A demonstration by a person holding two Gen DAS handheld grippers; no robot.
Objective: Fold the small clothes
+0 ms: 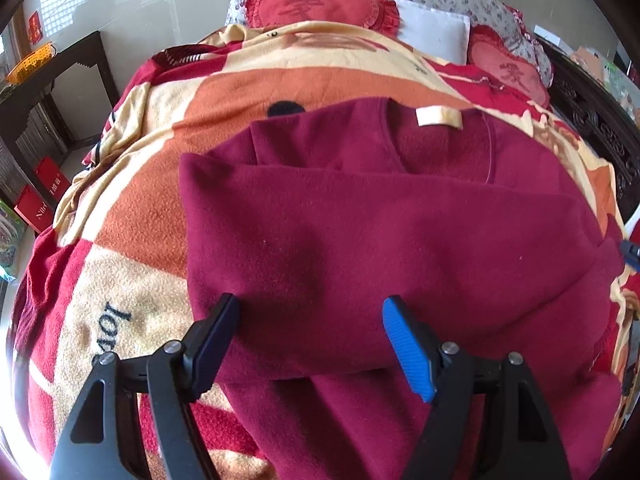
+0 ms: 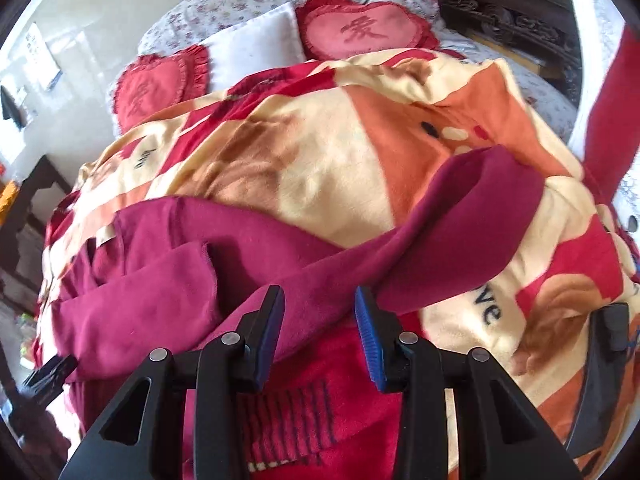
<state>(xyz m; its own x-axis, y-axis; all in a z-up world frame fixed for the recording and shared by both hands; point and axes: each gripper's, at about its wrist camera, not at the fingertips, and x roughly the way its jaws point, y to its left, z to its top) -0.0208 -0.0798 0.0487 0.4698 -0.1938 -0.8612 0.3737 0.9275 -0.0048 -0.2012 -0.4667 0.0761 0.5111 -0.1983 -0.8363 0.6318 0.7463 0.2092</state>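
Observation:
A maroon fleece top (image 1: 360, 220) lies on the bed with its neck and cream label (image 1: 438, 117) pointing away, and one side is folded across its front. My left gripper (image 1: 310, 312) hovers open over the top's near edge, with nothing pinched between its fingers. In the right wrist view the top's body (image 2: 160, 280) sits at the left. Its long sleeve (image 2: 440, 232) runs to the right over the blanket. My right gripper (image 2: 320, 316) is shut on that sleeve near its middle, and fabric fills the gap between the pads.
A red, orange and cream fleece blanket (image 1: 168, 128) covers the bed. Red heart cushions (image 2: 360, 32) and a white pillow (image 2: 256, 52) lie at the head. A dark carved bed frame (image 1: 600, 128) runs along the right. A dark side table (image 1: 52, 80) stands at the left.

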